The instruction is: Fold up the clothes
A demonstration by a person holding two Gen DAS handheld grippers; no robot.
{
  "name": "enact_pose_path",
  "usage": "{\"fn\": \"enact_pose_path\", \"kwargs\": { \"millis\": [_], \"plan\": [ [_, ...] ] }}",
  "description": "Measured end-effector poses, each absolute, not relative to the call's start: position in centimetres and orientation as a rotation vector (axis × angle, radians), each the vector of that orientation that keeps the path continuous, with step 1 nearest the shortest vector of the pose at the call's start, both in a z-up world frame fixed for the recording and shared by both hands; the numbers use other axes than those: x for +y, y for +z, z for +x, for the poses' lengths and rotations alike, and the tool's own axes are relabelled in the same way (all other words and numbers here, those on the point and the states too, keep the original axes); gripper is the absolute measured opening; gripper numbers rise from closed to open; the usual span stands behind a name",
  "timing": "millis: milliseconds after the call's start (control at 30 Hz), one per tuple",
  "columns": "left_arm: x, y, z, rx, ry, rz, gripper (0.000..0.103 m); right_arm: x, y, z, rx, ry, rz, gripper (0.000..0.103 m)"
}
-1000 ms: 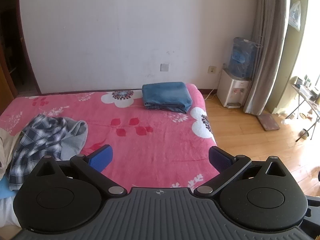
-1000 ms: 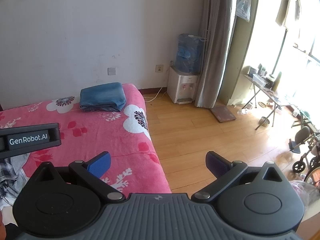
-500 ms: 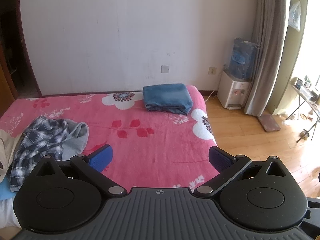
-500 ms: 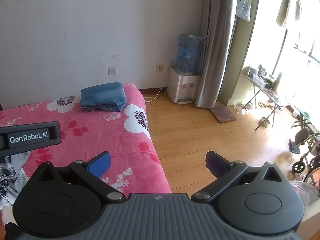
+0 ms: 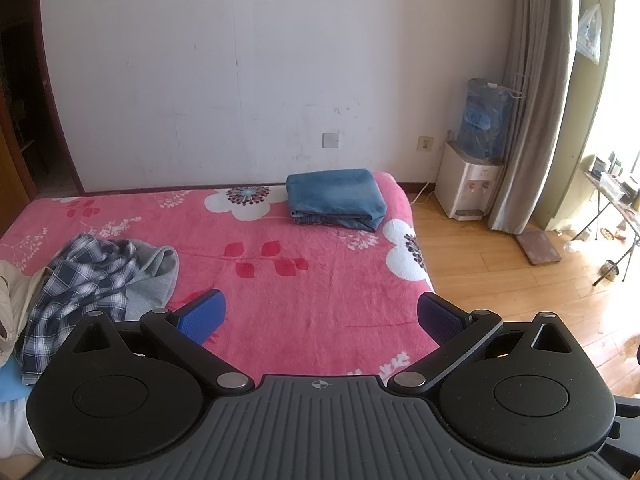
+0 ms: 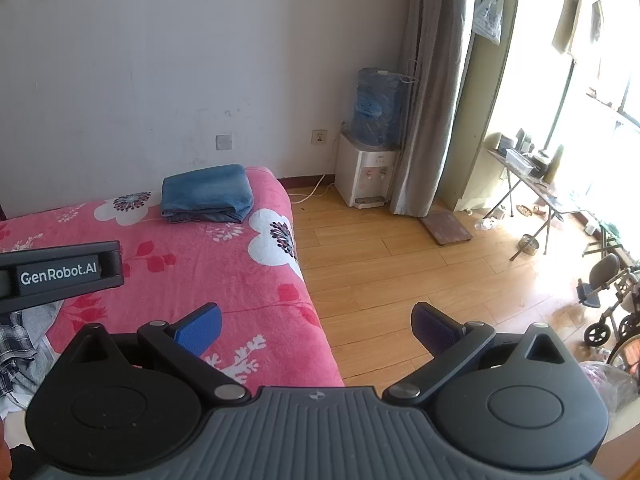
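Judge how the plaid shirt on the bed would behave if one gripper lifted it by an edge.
The plaid shirt lies crumpled in soft folds, so it would probably hang limp and unfurl. It looks thin, so likely light. It overlaps a grey garment, which might drag along.

Folded jeans (image 5: 335, 196): blue denim, folded into a neat flat rectangle with the layered edges turned toward the near side; laid at the far right corner of the pink floral bed (image 5: 312, 288), close to the wall.
Plaid shirt (image 5: 82, 280): blue-and-white check, unfolded and crumpled in a loose heap at the near left of the bed.
Grey garment (image 5: 158, 276): plain light grey, unfolded, found partly under the plaid shirt, its rounded edge spread out to the right.
Beige garment (image 5: 12, 300): crumpled at the far left edge, touching the plaid shirt, cut off by the frame.
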State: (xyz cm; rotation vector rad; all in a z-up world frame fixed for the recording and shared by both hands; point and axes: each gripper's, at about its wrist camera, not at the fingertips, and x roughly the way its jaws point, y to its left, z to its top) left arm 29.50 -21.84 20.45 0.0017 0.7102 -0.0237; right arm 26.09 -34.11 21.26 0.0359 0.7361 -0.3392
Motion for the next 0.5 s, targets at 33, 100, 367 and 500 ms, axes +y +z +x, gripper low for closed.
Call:
{"fn": "enact_pose_path", "kwargs": {
  "millis": [33,100,367,500],
  "plan": [
    [-21.81,20.46,29.5,0.711,-0.024,0.001,0.103,-34.05,21.27,26.09,0.736,-0.339,0.035,0.103],
    [-21.8,20.5,29.49,0.712,-0.024,0.0,0.103,-33.94,21.28,26.09,0.736,-0.338,0.034,0.103],
    [-21.51,20.69,29.59,0.71,-0.026,-0.01,0.103,-33.48,21.44,26.21,0.733,-0.335,0.024,0.103],
    [-21.45,20.66,29.54,0.71,-0.025,-0.013,0.103,-33.31,21.49,26.23,0.732,-0.333,0.022,0.103]
  ]
}}
